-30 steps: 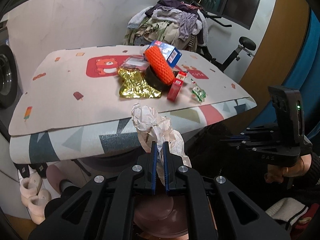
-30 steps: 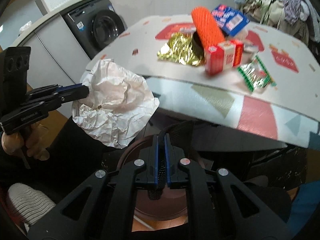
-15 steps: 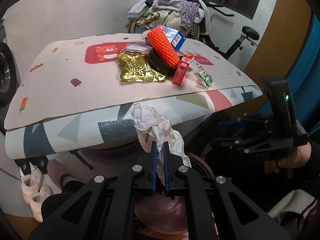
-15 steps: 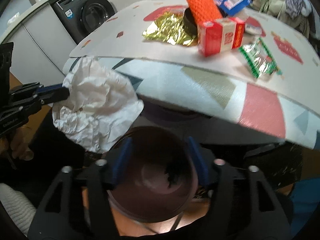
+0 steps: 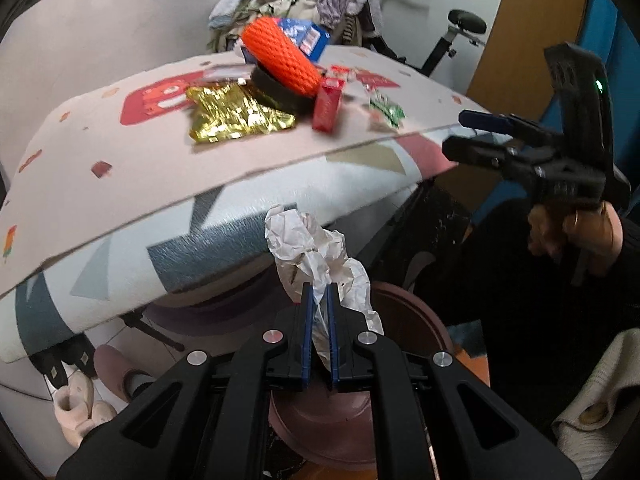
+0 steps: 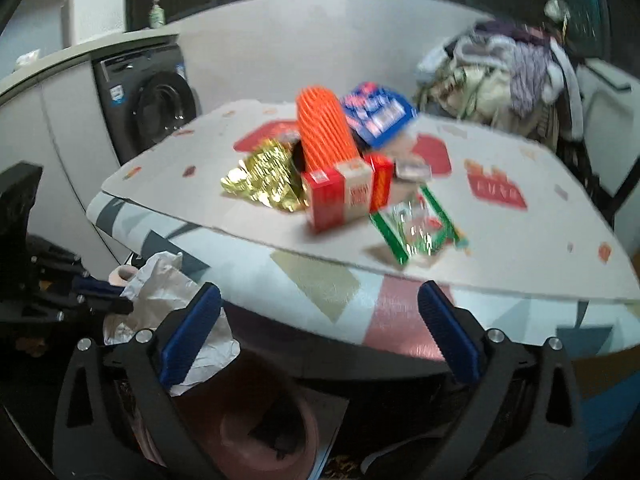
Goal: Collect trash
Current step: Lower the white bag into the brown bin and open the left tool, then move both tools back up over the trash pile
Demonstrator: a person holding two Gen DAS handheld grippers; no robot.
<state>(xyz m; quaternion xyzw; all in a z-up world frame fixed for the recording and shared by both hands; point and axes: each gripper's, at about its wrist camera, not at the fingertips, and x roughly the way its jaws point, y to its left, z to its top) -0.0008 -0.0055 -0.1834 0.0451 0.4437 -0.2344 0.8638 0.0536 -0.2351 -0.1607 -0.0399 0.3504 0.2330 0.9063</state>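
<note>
My left gripper (image 5: 318,308) is shut on a crumpled white paper (image 5: 316,256) and holds it over a pink bin (image 5: 404,320) below the table edge. The paper (image 6: 160,292) and the bin (image 6: 256,432) also show in the right wrist view. My right gripper (image 6: 316,320) is open and empty, raised in front of the table (image 6: 520,240). On the table lie a gold foil wrapper (image 6: 264,178), an orange mesh sleeve (image 6: 324,128), a red carton (image 6: 340,196), a green wrapper (image 6: 416,224) and a blue box (image 6: 376,114).
A washing machine (image 6: 152,112) stands at the left. A pile of clothes (image 6: 504,68) sits behind the table. An exercise bike (image 5: 460,32) stands at the back right. Slippers (image 5: 80,404) lie on the floor under the table.
My right gripper opened wide and rose toward the table top. My left gripper lowered the crumpled paper over the pink bin.
</note>
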